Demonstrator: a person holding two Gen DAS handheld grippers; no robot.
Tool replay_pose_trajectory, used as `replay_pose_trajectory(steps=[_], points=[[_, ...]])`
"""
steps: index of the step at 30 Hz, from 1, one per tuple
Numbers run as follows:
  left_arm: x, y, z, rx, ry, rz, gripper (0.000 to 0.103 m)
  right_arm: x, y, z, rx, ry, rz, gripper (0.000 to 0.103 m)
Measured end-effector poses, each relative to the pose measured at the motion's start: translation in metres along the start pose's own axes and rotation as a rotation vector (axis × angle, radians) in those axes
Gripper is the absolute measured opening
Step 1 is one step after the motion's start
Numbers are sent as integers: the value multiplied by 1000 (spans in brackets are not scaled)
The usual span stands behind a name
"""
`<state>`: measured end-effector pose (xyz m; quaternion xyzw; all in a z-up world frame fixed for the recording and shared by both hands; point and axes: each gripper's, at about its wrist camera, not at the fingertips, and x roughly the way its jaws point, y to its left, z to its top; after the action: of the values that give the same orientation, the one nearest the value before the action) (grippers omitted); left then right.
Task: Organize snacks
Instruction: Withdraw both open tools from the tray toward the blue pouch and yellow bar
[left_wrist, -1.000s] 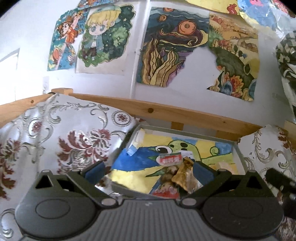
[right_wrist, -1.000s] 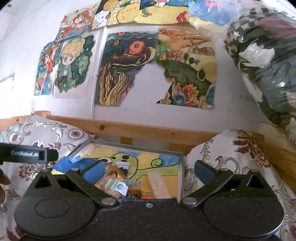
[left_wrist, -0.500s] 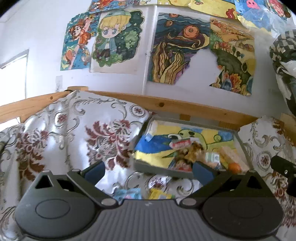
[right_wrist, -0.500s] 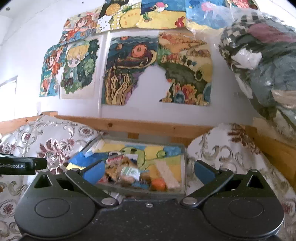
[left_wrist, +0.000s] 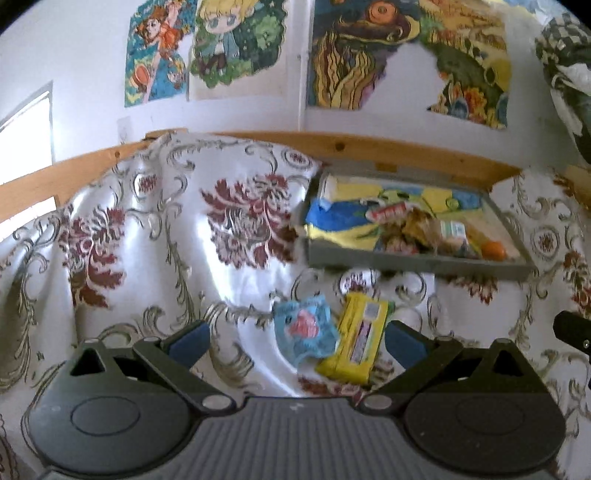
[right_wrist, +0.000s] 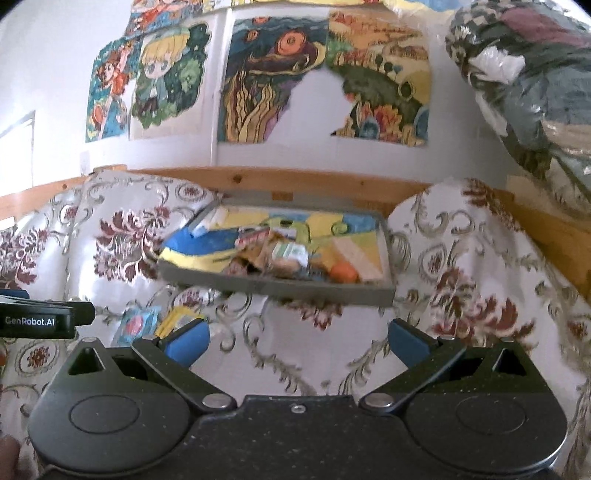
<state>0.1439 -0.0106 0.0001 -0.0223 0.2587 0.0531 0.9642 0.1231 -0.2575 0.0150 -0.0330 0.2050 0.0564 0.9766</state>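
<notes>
While the grey tray sits on the floral cloth against the wooden rail, it holds a heap of wrapped snacks with an orange piece at its right end. Two more lie outside it, just in front: a light blue packet touching a yellow packet. Your left gripper is spread wide around that pair, gripping nothing. Your right gripper hangs equally wide and empty before the tray.
</notes>
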Motion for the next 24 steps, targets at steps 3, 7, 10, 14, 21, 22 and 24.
replay_pose_trajectory(steps=[3,7,10,14,21,22,24], points=[[3,6,-9,30,48,-35,103,0,7,-8,17,21,-1,102],[2,12,-19,52,51,-43,103,2,16,-16,25,43,6,102],[6,13,-17,57,58,-45,103,6,22,-22,27,80,15,102],[11,16,-15,66,71,-31,103,12,30,-27,14,112,23,102],[16,23,-16,53,85,-8,103,19,33,-29,13,133,35,102],[17,23,-15,54,86,-7,103,20,34,-29,12,138,37,102],[19,24,-14,51,86,-5,103,23,36,-29,6,144,39,102]])
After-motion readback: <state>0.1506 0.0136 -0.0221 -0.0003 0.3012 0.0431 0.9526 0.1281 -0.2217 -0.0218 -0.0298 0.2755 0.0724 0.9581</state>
